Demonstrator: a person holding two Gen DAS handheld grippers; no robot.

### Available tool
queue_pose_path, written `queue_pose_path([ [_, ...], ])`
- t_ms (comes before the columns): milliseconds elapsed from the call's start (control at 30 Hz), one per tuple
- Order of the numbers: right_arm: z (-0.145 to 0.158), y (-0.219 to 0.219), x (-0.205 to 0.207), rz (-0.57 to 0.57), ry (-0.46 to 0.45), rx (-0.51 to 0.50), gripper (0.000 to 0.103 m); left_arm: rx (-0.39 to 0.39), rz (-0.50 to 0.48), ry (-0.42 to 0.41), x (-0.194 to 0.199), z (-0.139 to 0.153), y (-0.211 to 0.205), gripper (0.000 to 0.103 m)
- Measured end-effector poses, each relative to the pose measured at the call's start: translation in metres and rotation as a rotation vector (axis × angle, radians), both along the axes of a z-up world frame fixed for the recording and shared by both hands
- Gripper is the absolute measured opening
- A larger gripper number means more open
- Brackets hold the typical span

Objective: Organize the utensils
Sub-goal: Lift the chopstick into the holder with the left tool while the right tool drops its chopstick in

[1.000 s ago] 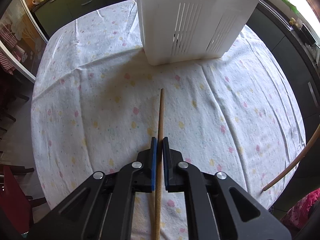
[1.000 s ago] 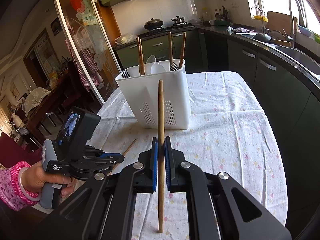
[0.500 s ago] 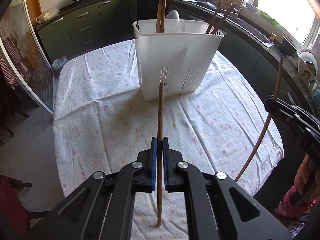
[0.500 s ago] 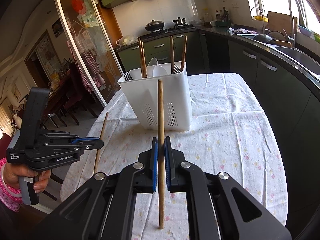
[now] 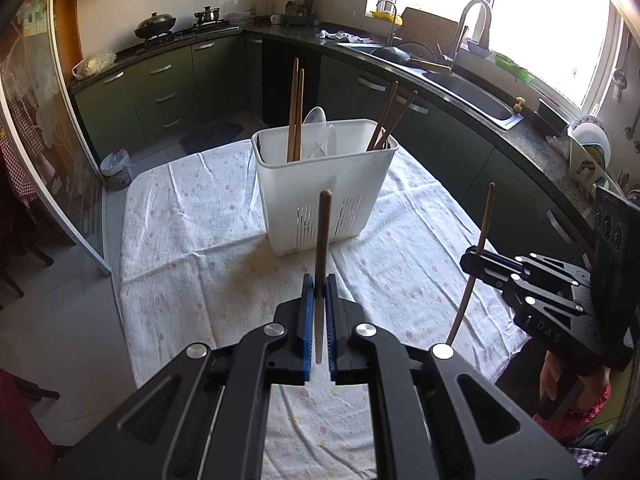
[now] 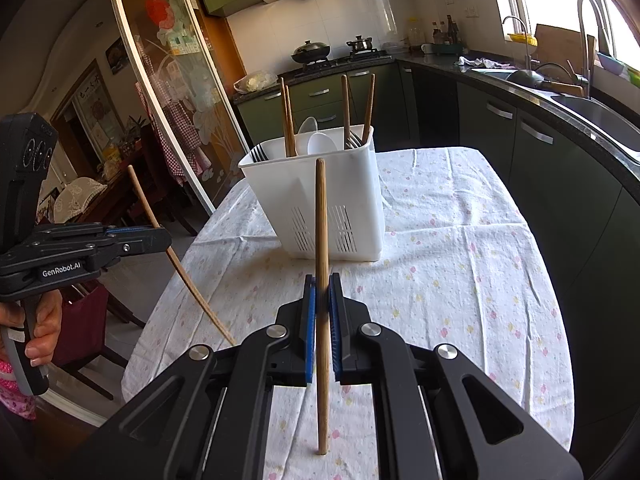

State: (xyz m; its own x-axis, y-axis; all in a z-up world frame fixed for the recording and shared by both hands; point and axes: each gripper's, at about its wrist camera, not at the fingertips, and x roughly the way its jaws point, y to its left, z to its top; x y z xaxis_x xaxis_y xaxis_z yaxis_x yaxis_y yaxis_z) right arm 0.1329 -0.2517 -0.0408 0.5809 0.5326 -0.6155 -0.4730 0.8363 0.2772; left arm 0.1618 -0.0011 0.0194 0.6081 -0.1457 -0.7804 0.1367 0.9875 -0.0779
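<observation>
A white slotted utensil caddy [image 5: 324,184] [image 6: 320,204] stands on the table's floral cloth [image 5: 192,248] [image 6: 460,248], holding chopsticks, white spoons and forks. My left gripper [image 5: 319,286] is shut on a wooden chopstick [image 5: 322,236], held upright in the air short of the caddy. My right gripper [image 6: 321,284] is shut on another wooden chopstick [image 6: 321,220], also upright, near the caddy's front. In the right wrist view the left gripper [image 6: 162,238] shows at the left with its chopstick [image 6: 176,260] tilted. In the left wrist view the right gripper [image 5: 466,260] and its chopstick [image 5: 478,248] show at the right.
Dark green kitchen cabinets [image 5: 160,92] and a counter with a sink [image 5: 472,92] curve around the table's far and right sides. A glass sliding door [image 6: 168,92] stands to the left. A person's hand [image 6: 40,328] holds the left gripper's handle.
The left gripper has risen with its chopstick and tilted up, so the caddy's top and the kitchen came into view. The right gripper and its chopstick have stayed in place.
</observation>
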Motion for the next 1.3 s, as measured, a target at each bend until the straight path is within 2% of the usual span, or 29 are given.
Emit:
queue_pose_path([
  [133, 0.003, -0.004, -0.001, -0.003, -0.007, 0.008, 0.007, -0.026, -0.006, -0.071, 0.005, 0.031, -0.002, 0.005],
  [367, 0.002, -0.012, -0.001, -0.012, -0.003, 0.015, 0.007, -0.028, 0.029, -0.281, 0.026, 0.1, -0.009, 0.005],
  [533, 0.01, -0.019, 0.0, 0.005, -0.004, 0.061, 0.007, -0.025, 0.066, -0.377, 0.048, 0.124, -0.012, 0.005],
  [800, 0.083, -0.015, -0.004, 0.024, -0.173, 0.061, 0.007, -0.014, 0.093, -0.373, 0.08, 0.117, -0.014, 0.006],
  [1100, 0.164, -0.003, 0.016, -0.038, -0.411, 0.181, 0.007, -0.023, 0.121, -0.366, 0.097, 0.093, -0.006, 0.006],
  [1200, 0.178, 0.012, 0.032, -0.073, -0.464, 0.161, 0.007, -0.01, 0.124, -0.352, 0.101, 0.084, -0.005, 0.006],
  [1300, 0.179, 0.027, 0.053, -0.083, -0.467, 0.151, 0.007, -0.001, 0.127, -0.334, 0.103, 0.076, -0.002, 0.006],
])
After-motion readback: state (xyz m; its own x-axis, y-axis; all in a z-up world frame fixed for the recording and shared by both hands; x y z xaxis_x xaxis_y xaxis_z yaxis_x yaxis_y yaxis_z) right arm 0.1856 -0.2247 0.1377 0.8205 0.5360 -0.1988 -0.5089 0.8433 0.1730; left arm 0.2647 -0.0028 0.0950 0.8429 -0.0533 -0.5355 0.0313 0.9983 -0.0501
